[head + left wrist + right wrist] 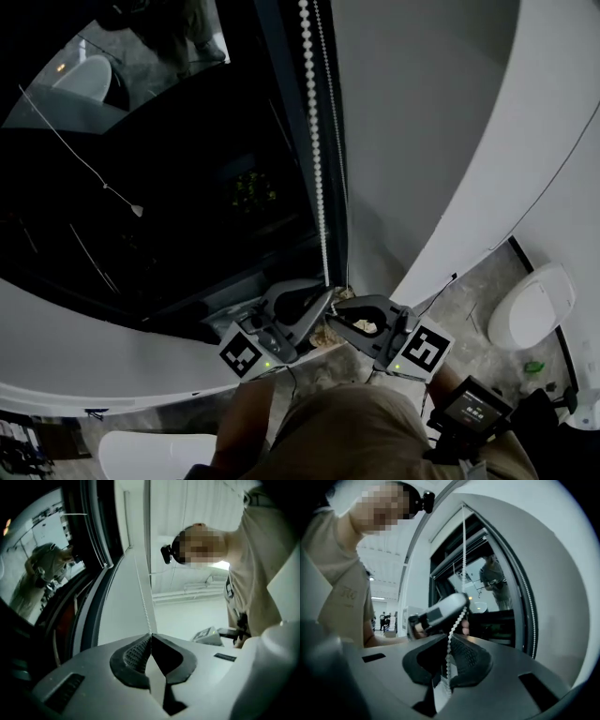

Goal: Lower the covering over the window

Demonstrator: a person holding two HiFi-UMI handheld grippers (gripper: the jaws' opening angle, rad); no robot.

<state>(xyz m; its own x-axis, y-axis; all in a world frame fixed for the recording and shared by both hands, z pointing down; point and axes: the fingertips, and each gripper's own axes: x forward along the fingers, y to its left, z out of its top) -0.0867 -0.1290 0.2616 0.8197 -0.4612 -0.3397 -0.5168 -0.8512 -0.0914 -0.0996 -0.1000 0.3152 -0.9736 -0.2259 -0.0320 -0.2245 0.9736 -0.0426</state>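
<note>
Right tongs (pixel 449 644) gripping bead chain (pixel 457 622), left tongs (pixel 150 638) likewise, head view shows both tips close

My head view is dim: the window (pixel 187 169) is almost black, with faint reflections, and the wall (pixel 422 112) a flat grey. Both gripper views bend hard toward dark rims. A ceiling light (pixel 219 566) glares white; everything closest to the lens is soft.
</note>
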